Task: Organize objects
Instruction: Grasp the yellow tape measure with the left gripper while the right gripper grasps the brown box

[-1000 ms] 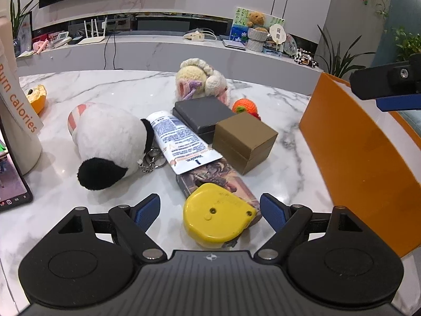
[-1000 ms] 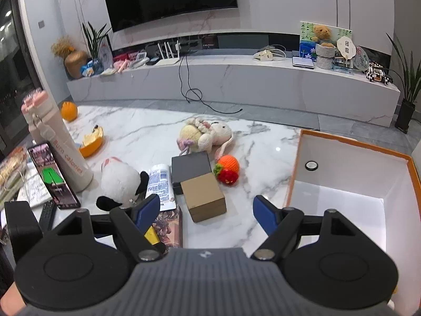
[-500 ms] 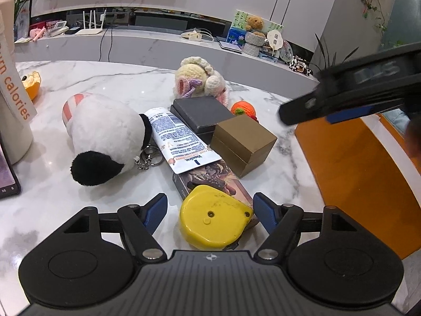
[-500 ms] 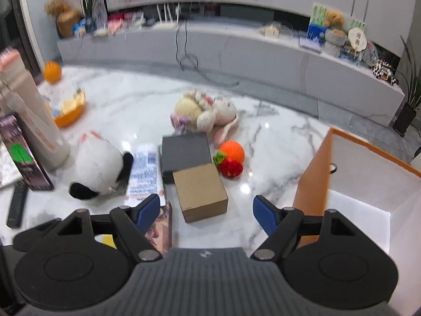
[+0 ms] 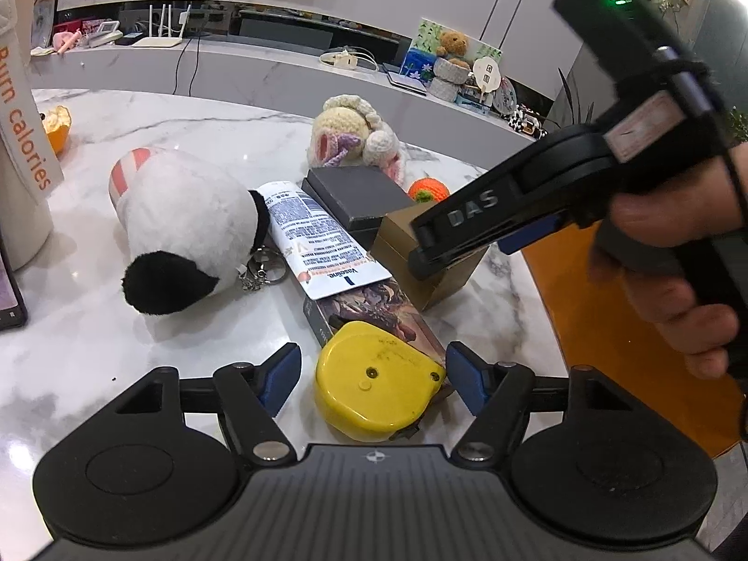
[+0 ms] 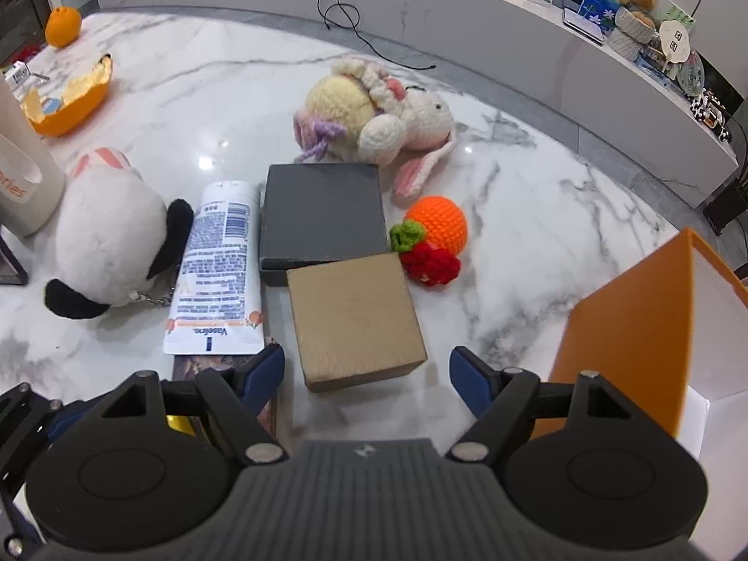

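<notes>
On the white marble worktop (image 6: 537, 215), a panda plush (image 6: 107, 243) lies at the left, then a lotion tube (image 6: 219, 276), a grey box (image 6: 322, 215) and brown box (image 6: 355, 322) at centre, with an orange bin (image 6: 626, 336) at the right edge. The left gripper (image 5: 374, 376) has been closing, fingers spread around a yellow tape measure (image 5: 374, 374) without touching it. The right gripper (image 6: 367, 374) holds its fingers spread, the brown box's near end between them, and a long marble shelf (image 6: 467, 37) crosses the background.
</notes>
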